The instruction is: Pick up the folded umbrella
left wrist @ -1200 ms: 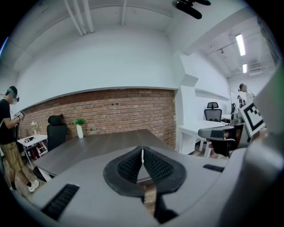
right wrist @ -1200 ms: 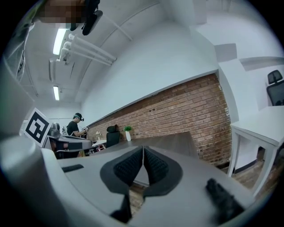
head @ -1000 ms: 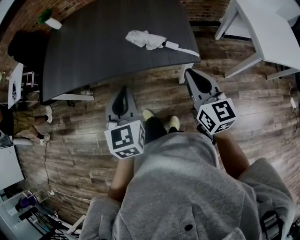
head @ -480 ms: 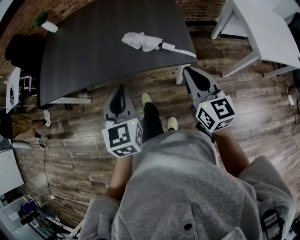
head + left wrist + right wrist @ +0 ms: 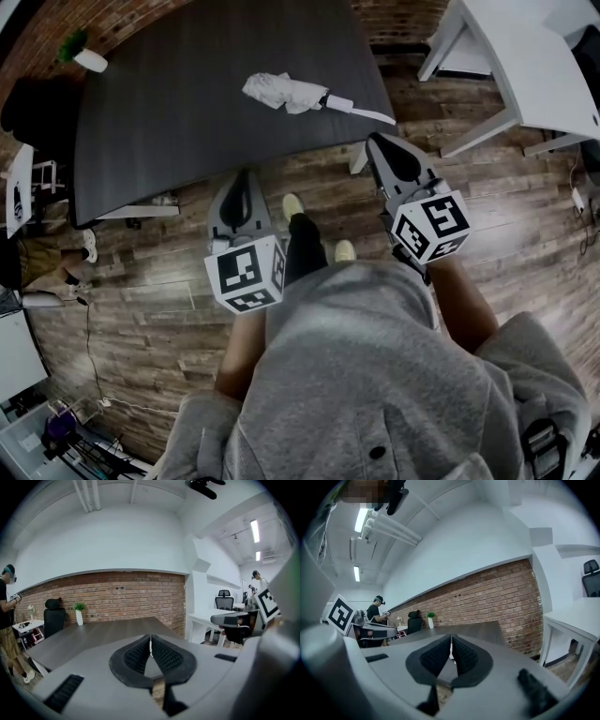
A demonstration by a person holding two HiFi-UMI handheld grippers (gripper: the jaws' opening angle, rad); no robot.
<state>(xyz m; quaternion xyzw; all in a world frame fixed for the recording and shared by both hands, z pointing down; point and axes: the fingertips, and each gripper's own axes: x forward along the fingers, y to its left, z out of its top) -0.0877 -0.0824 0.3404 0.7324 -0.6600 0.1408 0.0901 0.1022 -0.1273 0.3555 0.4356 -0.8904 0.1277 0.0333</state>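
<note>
Overhead, the folded umbrella (image 5: 281,92) lies flat on the dark counter (image 5: 187,131), near its front right corner, at about twelve o'clock in the head view. Its white canopy is bunched at the left end. The handle (image 5: 339,101) points toward four o'clock, and a thin strap (image 5: 375,115) trails on toward the counter's edge. Nothing touches the umbrella.

Both grippers hang over the wooden floor (image 5: 141,300), short of the counter's front edge. The left gripper (image 5: 246,178) sits at about seven o'clock from the umbrella, well apart from it, with its nose toward the counter. The left gripper view shows its jaws pressed together, the ribbed pads meeting along one line with nothing between them. The right gripper (image 5: 377,142) is at about four o'clock from the umbrella and nearer to it. In the head view its tip shows just below the strap's end and beside the counter's corner, without touching either. The right gripper view shows its jaws likewise together and empty.

Between the two grippers the person's shoes (image 5: 344,250) stand on the floor, one ahead of the other, below a grey top (image 5: 375,375).

At the counter's far left corner, about ten o'clock, a small plant (image 5: 82,52) stands upright in a white vase. A black chair (image 5: 37,98) sits just beside that end. A white desk (image 5: 534,66) fills the two o'clock corner, well apart from the counter. Another person (image 5: 7,620) stands at nine o'clock, by the counter's left end, in front of a brick wall (image 5: 117,597).
</note>
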